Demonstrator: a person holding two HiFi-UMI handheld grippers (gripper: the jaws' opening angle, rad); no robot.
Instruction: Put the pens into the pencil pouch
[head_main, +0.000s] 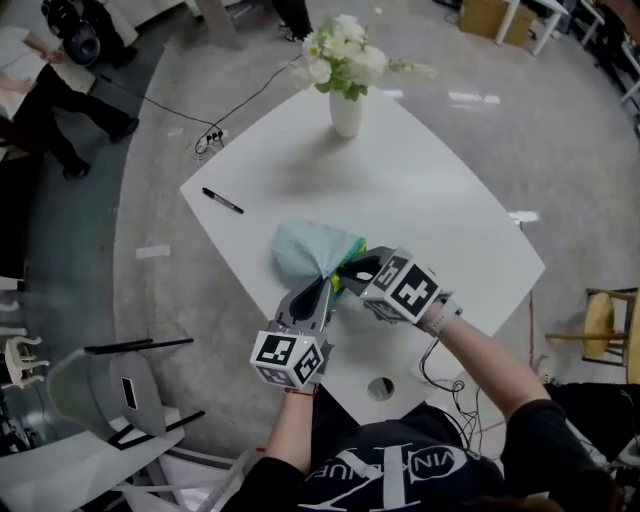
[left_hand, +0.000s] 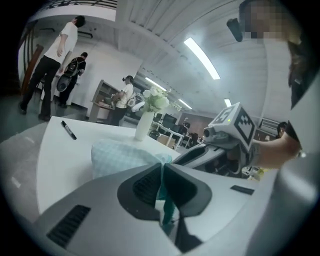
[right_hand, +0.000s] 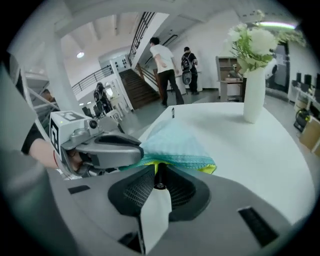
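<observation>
Insertion step in hand: my left claw (head_main: 325, 287) is clenched on the near edge of the pencil pouch (head_main: 300, 250) at mid-counter, and my right claw (head_main: 352, 270) grasps what looks like a dark pen (right_hand: 159, 177) aimed at the pouch's yellow-lined mouth. Next I judge: feed the pen fully in, release it, then fetch the second pen (head_main: 222, 200) lying far left on the counter (head_main: 440, 200). The vase (head_main: 346, 112) at the far edge is well apart from that path.

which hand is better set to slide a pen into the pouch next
Right. The right gripper holds a dark pen pointed at the pouch's yellow-lined mouth, while the left gripper is shut on the pouch's edge, steadying it.
</observation>
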